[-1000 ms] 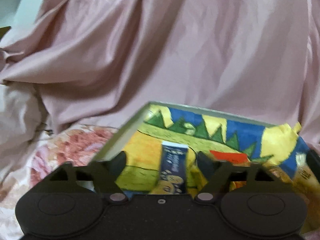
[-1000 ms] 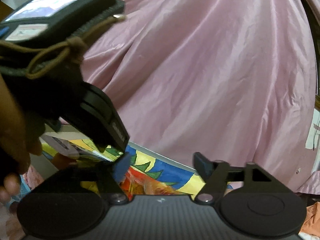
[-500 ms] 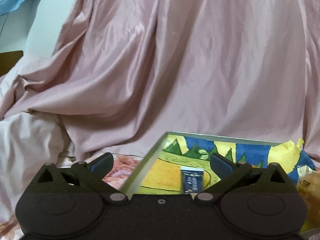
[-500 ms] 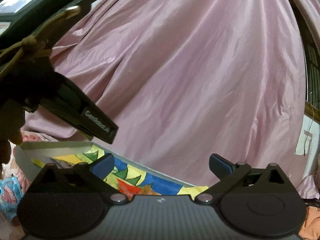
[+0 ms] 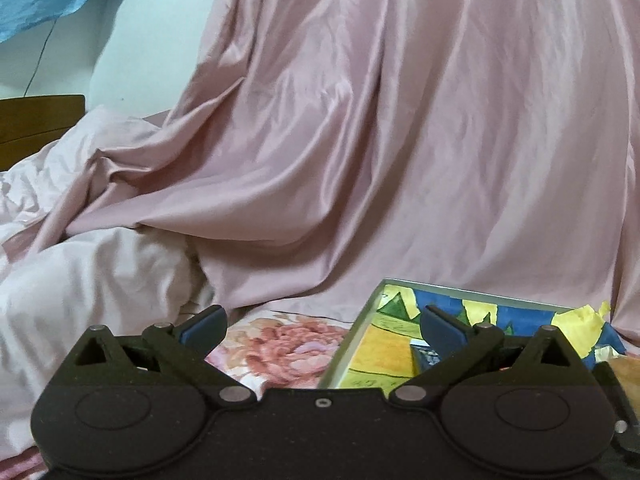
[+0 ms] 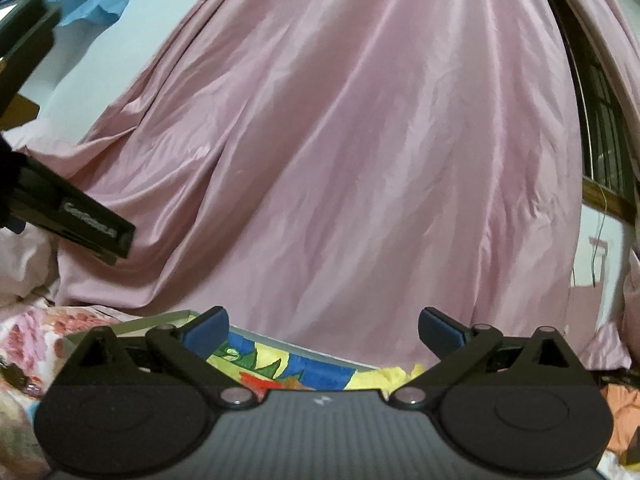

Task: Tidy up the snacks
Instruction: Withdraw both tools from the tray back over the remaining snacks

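A shallow box (image 5: 374,300) lined with a blue, yellow and green picture lies on the bed at the lower right of the left wrist view. A dark blue snack packet (image 5: 424,354) lies inside it, mostly hidden behind my left gripper's right finger. My left gripper (image 5: 322,326) is open and empty, raised above the box's left edge. In the right wrist view the same box (image 6: 316,368) shows low in the middle. My right gripper (image 6: 322,326) is open and empty above it. The other gripper's body (image 6: 76,224) shows at the left.
Pink satin cloth (image 5: 360,140) drapes across the whole background. A floral bedsheet (image 5: 280,344) lies left of the box, with a pale crumpled blanket (image 5: 88,280) further left. A yellow wrapper (image 5: 584,324) sticks up at the box's far right corner. An orange item (image 6: 624,404) sits at the far right.
Both grippers have opened wider, lifted and pulled back from the box. The blue packet that lay between the left fingers now sits lower and further right in that view.
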`<control>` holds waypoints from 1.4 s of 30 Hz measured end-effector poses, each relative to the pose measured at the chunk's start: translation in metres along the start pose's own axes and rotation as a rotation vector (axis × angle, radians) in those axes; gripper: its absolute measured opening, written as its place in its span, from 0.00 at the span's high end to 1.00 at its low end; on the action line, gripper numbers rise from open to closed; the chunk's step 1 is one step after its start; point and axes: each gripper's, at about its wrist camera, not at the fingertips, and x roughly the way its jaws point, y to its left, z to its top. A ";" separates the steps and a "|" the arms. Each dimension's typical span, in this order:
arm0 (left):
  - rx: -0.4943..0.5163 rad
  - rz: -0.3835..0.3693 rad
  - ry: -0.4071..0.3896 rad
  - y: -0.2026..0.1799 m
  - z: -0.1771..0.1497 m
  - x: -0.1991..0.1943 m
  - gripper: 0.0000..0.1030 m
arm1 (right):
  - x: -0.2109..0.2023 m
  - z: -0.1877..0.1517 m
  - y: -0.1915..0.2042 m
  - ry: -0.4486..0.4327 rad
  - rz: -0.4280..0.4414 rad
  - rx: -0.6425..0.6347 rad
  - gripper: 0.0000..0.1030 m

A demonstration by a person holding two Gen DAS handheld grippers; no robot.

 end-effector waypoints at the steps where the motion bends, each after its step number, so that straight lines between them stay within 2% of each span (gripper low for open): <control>1: -0.002 0.001 -0.001 0.003 0.000 -0.005 0.01 | -0.004 0.001 -0.002 0.001 0.003 0.006 0.00; 10: 0.004 0.001 -0.001 0.036 -0.001 -0.044 0.01 | -0.048 0.015 -0.004 -0.017 0.027 0.015 0.00; 15: 0.008 0.008 0.004 0.062 -0.005 -0.063 0.01 | -0.073 0.015 0.001 0.017 0.054 0.017 0.00; 30: 0.002 0.024 0.092 0.129 -0.047 -0.101 0.01 | -0.131 0.008 0.023 0.161 0.128 0.038 0.00; 36: -0.030 0.012 0.146 0.149 -0.068 -0.096 0.01 | -0.134 -0.001 0.043 0.229 0.189 0.000 0.00; 42: -0.062 -0.024 0.184 0.163 -0.089 -0.083 0.01 | -0.118 -0.016 0.060 0.357 0.269 -0.031 0.00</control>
